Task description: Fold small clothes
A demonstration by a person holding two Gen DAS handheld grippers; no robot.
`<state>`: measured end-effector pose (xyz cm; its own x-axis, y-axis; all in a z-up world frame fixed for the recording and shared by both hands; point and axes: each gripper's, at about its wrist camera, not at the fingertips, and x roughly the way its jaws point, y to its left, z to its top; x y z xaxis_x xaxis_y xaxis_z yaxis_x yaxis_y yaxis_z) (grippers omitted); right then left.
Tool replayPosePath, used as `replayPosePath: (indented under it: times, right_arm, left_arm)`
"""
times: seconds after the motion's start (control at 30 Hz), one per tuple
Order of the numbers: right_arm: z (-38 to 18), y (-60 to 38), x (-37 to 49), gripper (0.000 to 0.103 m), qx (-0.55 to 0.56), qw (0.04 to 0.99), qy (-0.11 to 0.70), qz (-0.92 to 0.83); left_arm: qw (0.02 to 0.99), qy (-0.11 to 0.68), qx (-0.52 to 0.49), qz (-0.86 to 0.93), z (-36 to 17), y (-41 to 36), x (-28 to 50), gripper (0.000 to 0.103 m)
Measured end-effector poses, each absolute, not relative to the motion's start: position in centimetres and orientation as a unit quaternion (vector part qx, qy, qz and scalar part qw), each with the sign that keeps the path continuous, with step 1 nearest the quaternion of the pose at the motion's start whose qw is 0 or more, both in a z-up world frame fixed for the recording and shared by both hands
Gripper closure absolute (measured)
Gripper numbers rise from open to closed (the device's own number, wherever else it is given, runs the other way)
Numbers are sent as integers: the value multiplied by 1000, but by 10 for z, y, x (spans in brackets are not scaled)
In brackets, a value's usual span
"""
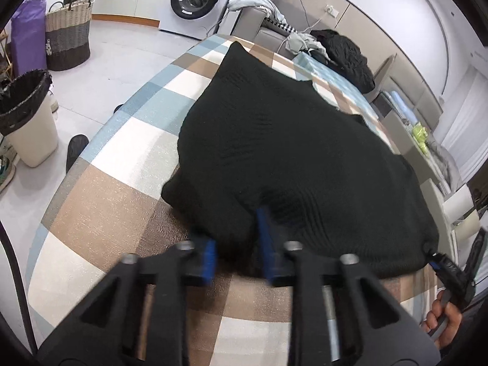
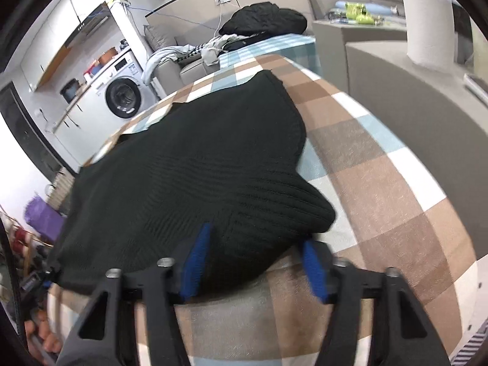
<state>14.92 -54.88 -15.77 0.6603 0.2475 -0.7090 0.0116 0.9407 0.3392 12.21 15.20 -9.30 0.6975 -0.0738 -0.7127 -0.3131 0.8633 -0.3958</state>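
A black knit garment [image 1: 283, 152] lies spread on the checked table [image 1: 116, 201]; it also shows in the right wrist view [image 2: 195, 170]. My left gripper [image 1: 236, 244] stands at its near left corner, blue pads apart, with the hem bunched between them. My right gripper [image 2: 259, 256] stands at the near right corner, blue pads apart around the hem. In the left wrist view the right gripper [image 1: 442, 263] shows at the garment's far right corner. The hem looks lifted slightly off the table at both corners.
A washing machine [image 1: 195, 0], a woven basket [image 1: 68, 36] and a lined bin [image 1: 27, 119] stand on the floor at left. A sofa with a black jacket [image 1: 344, 55] and other clothes lies beyond the table. A paper roll [image 2: 427, 21] stands at right.
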Motion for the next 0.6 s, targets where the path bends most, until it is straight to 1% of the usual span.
replayPosePath:
  times: [0.03,0.07,0.17,0.3,0.6]
  right_arm:
    - [-158,-549,150,74,168,896,404,72]
    - [-159,-551,151,81,180,895,400,75]
    - [-160,-551,149,89,188,893,400,82]
    - [-158,-553,138,90,176,897,396,91]
    - [-164,-568,108,90,181,894,395,107]
  left_arm:
    - [886,381,-255,65,-93,154,121,91]
    - [888,378,-255,61,-93,155,121,93]
    - [894,377,-237,54,-92,154,117,94]
    - [902,374,-213,45,-90,148,104,94]
    - [908,366,-200,41,-92,137,59,94]
